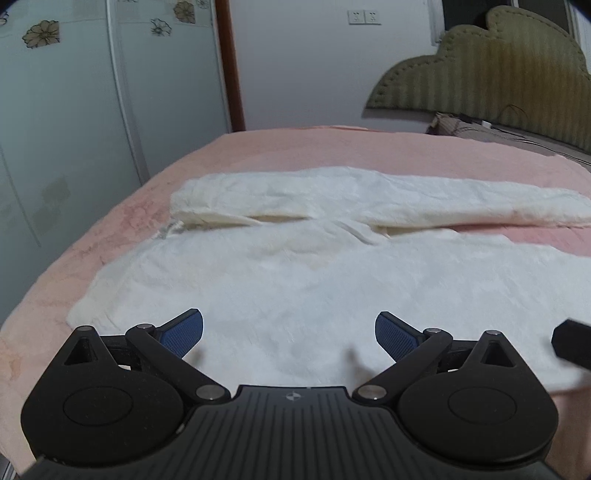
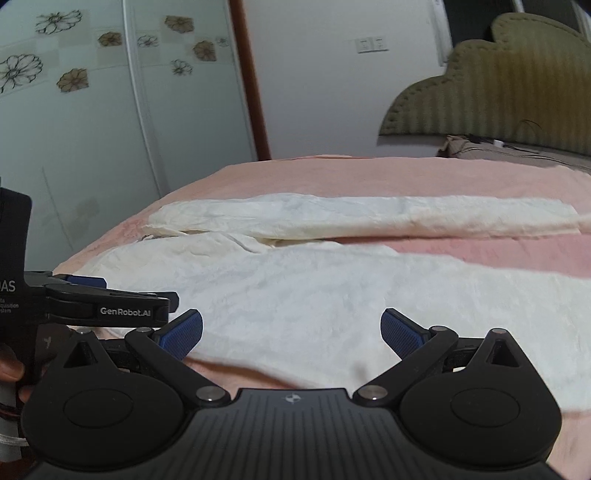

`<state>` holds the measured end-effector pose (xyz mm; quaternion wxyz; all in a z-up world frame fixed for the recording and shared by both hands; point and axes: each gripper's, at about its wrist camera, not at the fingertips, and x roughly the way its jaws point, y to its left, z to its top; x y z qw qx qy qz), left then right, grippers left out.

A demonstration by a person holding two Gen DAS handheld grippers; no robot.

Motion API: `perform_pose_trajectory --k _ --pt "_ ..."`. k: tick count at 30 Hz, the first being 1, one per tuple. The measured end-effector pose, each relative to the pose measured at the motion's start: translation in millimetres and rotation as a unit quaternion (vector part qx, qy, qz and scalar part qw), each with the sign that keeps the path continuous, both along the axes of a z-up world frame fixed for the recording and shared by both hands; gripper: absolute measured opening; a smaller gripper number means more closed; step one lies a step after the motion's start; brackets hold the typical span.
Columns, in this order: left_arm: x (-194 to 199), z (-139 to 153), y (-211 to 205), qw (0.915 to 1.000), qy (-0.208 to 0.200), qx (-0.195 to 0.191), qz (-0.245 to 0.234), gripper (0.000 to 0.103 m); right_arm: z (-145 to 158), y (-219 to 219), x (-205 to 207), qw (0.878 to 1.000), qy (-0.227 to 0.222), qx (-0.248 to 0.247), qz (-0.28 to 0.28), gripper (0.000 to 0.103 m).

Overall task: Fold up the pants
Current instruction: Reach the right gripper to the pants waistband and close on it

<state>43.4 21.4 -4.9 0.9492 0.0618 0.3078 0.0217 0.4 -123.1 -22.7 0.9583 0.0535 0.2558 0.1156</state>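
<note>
Left gripper [image 1: 289,334]: jaws spread wide, nothing between them. The blue pads [image 1: 183,332] hang over the near part of the pants [image 1: 295,280]; whether they touch the cloth cannot be told.

Right gripper [image 2: 291,334]: jaws likewise spread wide and empty, poised at the near edge of the pants [image 2: 314,295], where the cloth meets the bed cover. In the right wrist view the left gripper [image 2: 88,286] shows side-on at the left edge, over the waist end of the pants, held by a hand [image 2: 14,373] of which only fingertips are seen.

Pants: white, soft and wrinkled, laid flat across the bed [image 1: 295,151]. The waist lies to the left and both legs run to the right. The far leg lies straight; the near leg runs under both grippers. A strip of pink cover shows between the legs at the right.

Beyond the bed: a padded olive headboard [image 1: 491,70] at the right, a white wall with two sockets [image 1: 364,16], and a wardrobe [image 1: 92,92] with flower-patterned doors at the left.
</note>
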Motion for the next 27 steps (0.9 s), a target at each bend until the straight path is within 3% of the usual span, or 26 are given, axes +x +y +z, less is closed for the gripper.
perform_pose_trajectory --k 6,10,15,20,23,27 --pt "43 0 6 0.9993 -0.012 0.031 0.017 0.102 9 14 75 0.996 -0.029 -0.071 0.043 0.103" --pt "67 -11 12 0.9986 -0.007 0.045 0.029 0.102 12 17 128 0.993 -0.083 -0.055 0.061 0.103" --pt "81 -40 13 0.9982 0.026 0.053 0.01 0.102 10 42 210 0.985 -0.034 -0.117 0.126 0.103" --pt "74 -51 5 0.9968 -0.008 0.079 0.003 0.103 3 68 279 0.973 -0.024 -0.173 0.154 0.103" --pt "72 -53 4 0.9965 -0.013 0.083 0.004 0.103 -6 77 324 0.972 0.019 -0.18 0.151 0.103" --pt "75 -52 12 0.9986 -0.005 0.053 0.004 0.103 -23 74 375 0.973 0.074 -0.157 0.154 0.103"
